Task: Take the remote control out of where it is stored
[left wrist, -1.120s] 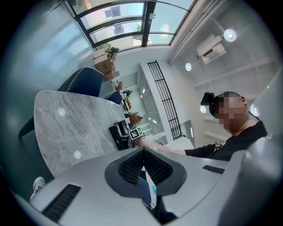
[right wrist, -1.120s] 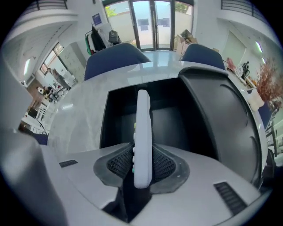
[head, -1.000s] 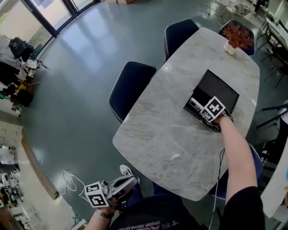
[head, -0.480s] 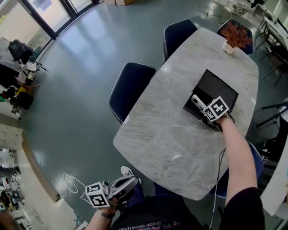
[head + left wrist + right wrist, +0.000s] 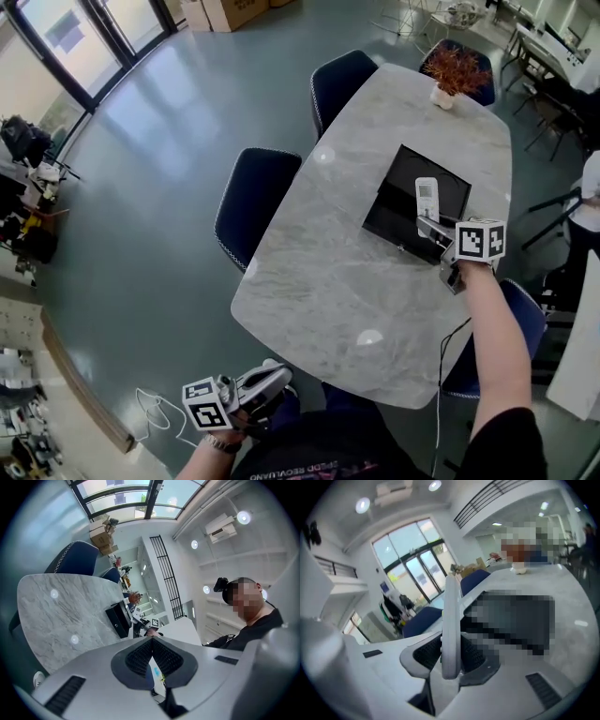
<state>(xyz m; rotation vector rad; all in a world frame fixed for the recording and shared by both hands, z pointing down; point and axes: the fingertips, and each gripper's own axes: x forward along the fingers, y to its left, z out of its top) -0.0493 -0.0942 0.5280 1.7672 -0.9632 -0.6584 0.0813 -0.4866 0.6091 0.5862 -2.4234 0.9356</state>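
Note:
My right gripper (image 5: pixel 428 224) is shut on the lower end of a white remote control (image 5: pixel 427 197) and holds it up over the open black box (image 5: pixel 389 214) on the marble table (image 5: pixel 319 291). In the right gripper view the remote (image 5: pixel 450 597) stands edge-on between the two ribbed pads (image 5: pixel 425 654), and the box behind it is mosaicked. My left gripper (image 5: pixel 279 376) hangs low off the table's near edge, shut with nothing in it. Seen from the left gripper (image 5: pixel 151 641), the black box (image 5: pixel 117 619) sits far across the tabletop.
Two dark blue chairs (image 5: pixel 251 192) (image 5: pixel 342 80) stand along the table's left side, and another (image 5: pixel 520 319) is under my right arm. A small potted plant (image 5: pixel 453 73) sits at the table's far end. A person (image 5: pixel 589 192) stands at the right edge.
My right gripper has risen out of the black box and rolled, bringing the remote up with it; the remote now stands above the box. The left gripper has hardly moved.

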